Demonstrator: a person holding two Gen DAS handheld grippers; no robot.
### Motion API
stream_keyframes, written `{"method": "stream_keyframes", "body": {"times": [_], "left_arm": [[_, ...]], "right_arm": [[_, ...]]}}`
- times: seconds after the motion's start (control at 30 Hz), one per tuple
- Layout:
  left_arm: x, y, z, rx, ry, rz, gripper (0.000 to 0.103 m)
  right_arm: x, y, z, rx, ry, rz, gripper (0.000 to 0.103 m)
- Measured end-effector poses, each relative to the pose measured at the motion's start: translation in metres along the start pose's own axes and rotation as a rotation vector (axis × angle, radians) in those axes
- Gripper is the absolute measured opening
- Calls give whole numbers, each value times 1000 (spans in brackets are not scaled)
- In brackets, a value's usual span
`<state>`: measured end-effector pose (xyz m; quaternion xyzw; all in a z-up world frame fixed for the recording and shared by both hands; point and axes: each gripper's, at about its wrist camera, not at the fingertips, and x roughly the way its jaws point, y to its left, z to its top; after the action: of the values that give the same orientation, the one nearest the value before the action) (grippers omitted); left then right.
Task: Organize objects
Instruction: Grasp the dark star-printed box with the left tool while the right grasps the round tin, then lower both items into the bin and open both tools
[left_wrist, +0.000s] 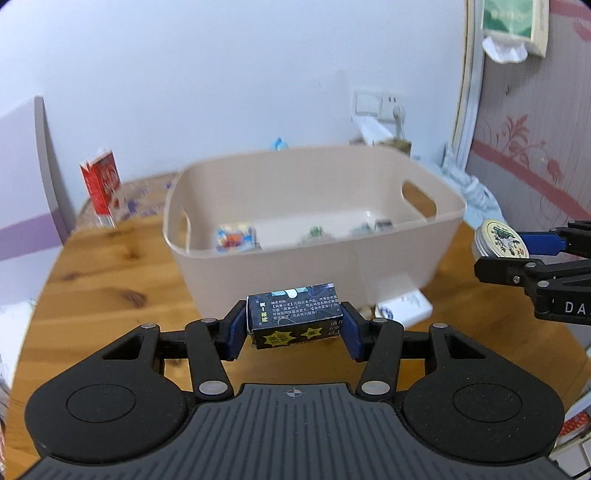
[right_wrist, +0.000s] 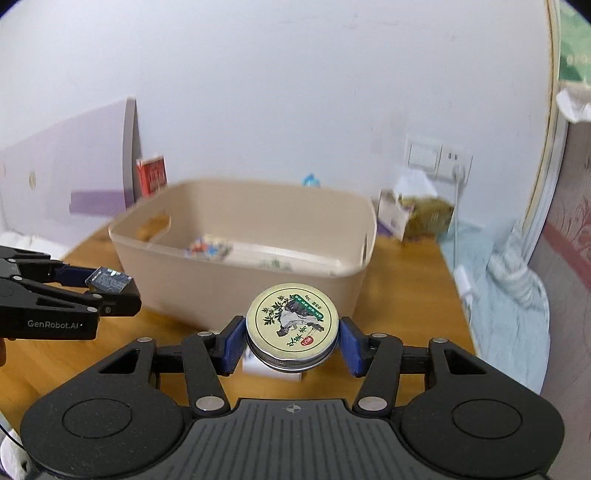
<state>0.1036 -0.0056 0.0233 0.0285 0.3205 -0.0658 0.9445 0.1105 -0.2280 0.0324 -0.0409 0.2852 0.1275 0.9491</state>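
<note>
My left gripper is shut on a small black box with yellow star marks, held above the wooden table in front of the beige plastic bin. My right gripper is shut on a round tin with a cream lid showing a plant picture, also held in front of the bin. The tin and right gripper show at the right edge of the left wrist view. The left gripper with the black box shows at the left of the right wrist view. Several small packets lie in the bin.
A red and white carton stands at the table's far left. A white packet lies on the table by the bin's near right corner. A bag and light blue cloth lie to the right, near a wall socket.
</note>
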Motion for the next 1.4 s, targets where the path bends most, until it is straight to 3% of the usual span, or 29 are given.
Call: {"method": "stream_keyframes", "body": {"times": [0.23,0.43,0.63,0.73,0.8,0.9,1.03,1.4], "left_arm": [[-11,11,41,0,-89,43,53],[20,13,75,17,-102,69,53],[82,16,93,5,5,111,53],[107,21,93,-6,80,111,53],[119,24,90,-10,124,117,53],[135,28,83,-9,190,98,53],[144,24,76,1,264,89,53],[139,21,63,-15,316,57,53]], "right_arm": [[6,-8,39,20,-68,-11,51],[34,-22,68,73,-70,-17,51],[87,-29,82,72,21,-37,51],[106,-29,82,63,69,-49,51],[130,-30,78,59,154,-60,51],[139,-21,77,-7,192,-82,51],[143,-11,75,-71,246,-73,51],[134,0,66,-137,316,-64,51]]}}
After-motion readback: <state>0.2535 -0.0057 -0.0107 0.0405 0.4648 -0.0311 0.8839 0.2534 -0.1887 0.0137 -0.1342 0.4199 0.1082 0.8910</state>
